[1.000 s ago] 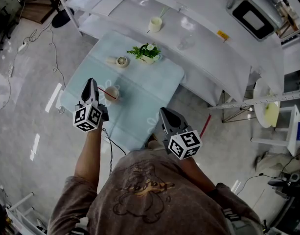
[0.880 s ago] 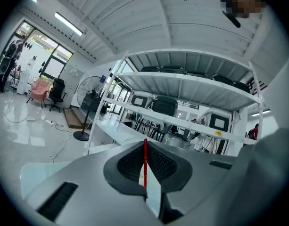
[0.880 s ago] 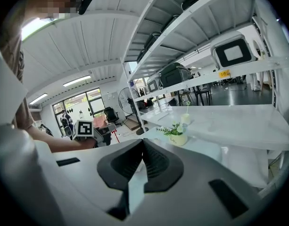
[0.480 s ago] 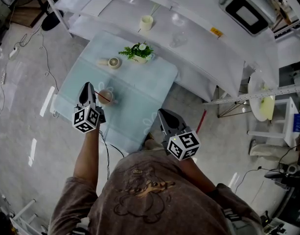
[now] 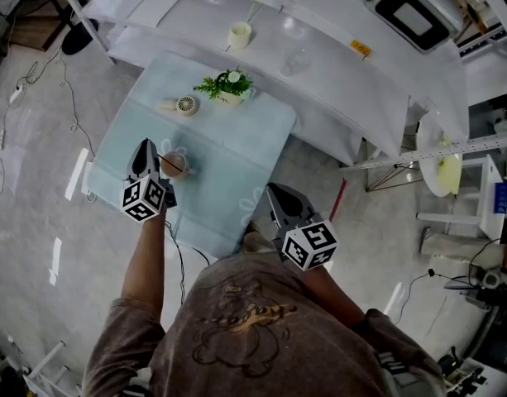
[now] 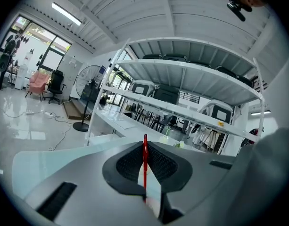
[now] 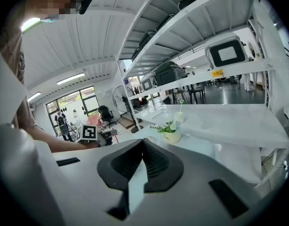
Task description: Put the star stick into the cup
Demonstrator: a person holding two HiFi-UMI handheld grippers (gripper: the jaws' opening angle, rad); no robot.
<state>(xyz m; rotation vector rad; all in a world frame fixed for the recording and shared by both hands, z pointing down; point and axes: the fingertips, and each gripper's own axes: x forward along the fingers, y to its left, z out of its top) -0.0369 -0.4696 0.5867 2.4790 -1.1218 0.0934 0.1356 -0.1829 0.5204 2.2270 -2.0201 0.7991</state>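
The star stick point(image 6: 144, 166), clamped in the left gripper point(image 5: 145, 145), is being seen shorter in the head view. A second ago its red line was crossing the cup point(image 5: 174, 165); now it is being cut off at the cup's near rim. The table point(image 5: 228, 151) is being framed further left.

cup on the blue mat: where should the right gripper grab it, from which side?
Probably the cup wall just under the rim, coming from the person's right: it stands upright and open, and the left gripper, shut on the star stick, crowds its left.
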